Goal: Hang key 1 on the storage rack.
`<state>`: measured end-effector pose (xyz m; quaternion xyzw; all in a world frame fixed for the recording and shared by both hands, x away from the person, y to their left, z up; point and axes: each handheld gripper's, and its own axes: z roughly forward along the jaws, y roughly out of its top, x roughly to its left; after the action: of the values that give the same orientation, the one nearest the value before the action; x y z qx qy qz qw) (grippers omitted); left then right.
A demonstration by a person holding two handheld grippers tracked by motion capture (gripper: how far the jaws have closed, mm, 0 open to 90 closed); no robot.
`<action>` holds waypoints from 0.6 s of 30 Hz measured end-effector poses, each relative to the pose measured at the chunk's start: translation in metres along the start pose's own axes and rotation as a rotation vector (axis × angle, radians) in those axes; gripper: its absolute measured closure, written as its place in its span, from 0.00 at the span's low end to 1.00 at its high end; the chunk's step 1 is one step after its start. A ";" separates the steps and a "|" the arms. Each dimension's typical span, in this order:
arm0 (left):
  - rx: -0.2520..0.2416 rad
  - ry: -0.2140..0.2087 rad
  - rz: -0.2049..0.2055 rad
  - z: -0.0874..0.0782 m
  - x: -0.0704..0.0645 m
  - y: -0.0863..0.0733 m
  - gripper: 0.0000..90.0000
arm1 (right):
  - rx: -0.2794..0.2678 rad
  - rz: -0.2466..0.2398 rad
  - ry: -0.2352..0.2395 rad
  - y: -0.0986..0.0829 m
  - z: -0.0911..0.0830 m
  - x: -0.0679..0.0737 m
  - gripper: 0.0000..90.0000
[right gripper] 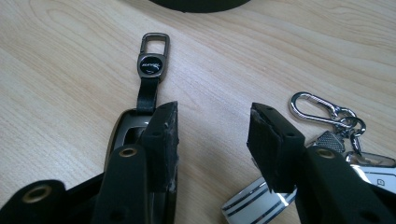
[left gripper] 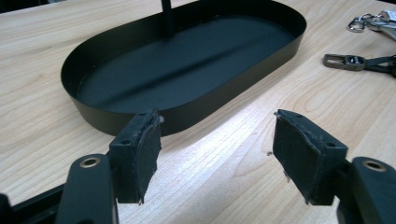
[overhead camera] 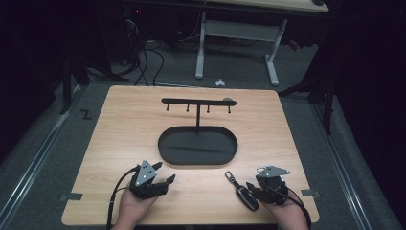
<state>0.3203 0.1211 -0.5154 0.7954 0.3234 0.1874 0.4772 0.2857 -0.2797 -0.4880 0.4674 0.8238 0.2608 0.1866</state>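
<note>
A pale wooden table (overhead camera: 143,120) stood in a dark room, with both grippers waiting at its near edge.

The right gripper (right gripper: 212,128) hovered low over a black car key (overhead camera: 246,196) with a strap and metal clasp; its jaws stood apart, gripping nothing, the left pad (right gripper: 161,135) right above the key's body, probably lined up to pick it up. A second bunch of keys (right gripper: 345,135) on a silver carabiner lay just beside the other jaw. The left gripper (left gripper: 217,149) rested near the oval black tray (left gripper: 187,119), jaws wide apart and empty, likely standing by. From the tray rose a post carrying a bar with small hooks (overhead camera: 197,101), seemingly where the keys were meant to hang.
</note>
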 end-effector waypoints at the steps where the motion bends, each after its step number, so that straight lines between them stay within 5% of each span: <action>1: -0.001 -0.001 0.003 0.000 -0.001 0.000 0.36 | 0.011 -0.004 0.004 0.001 0.000 0.000 0.59; 18: 0.011 -0.008 0.018 0.001 -0.001 0.000 0.36 | 0.198 -0.129 0.018 0.025 0.006 0.007 0.54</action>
<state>0.3199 0.1194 -0.5161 0.8016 0.3155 0.1865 0.4723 0.3021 -0.2612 -0.4786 0.4272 0.8755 0.1699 0.1485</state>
